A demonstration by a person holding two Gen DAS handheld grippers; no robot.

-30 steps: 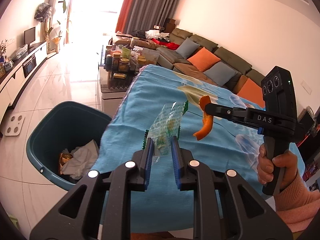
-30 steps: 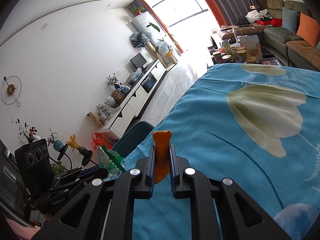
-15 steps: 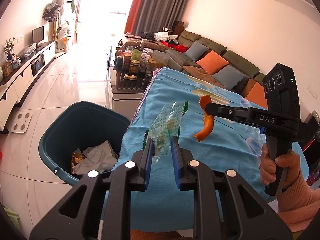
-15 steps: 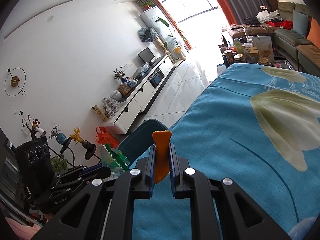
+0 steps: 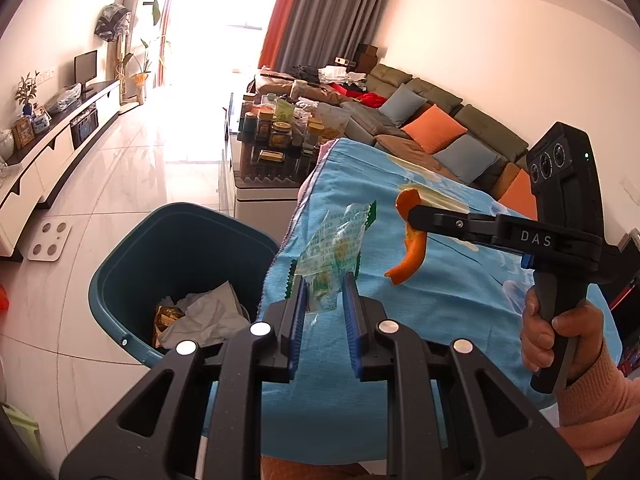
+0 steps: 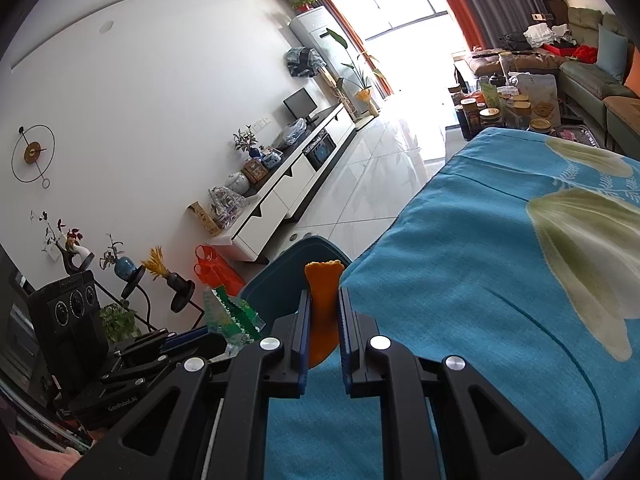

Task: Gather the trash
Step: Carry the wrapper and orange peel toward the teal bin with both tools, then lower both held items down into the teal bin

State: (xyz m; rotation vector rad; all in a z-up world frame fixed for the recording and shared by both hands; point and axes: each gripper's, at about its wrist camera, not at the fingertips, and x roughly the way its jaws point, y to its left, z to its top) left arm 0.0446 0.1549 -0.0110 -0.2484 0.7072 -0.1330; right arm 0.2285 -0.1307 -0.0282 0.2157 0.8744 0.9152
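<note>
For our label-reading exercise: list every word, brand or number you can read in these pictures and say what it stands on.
"DAS": on the arm of the right tool.
"GenRobot.AI": on the body of the left tool.
Print on the clear wrapper: too small to read.
Jar labels on the side table: blurred.

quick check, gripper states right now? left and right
Left gripper: closed on the clear plastic wrapper.
Right gripper: closed on the orange peel.
</note>
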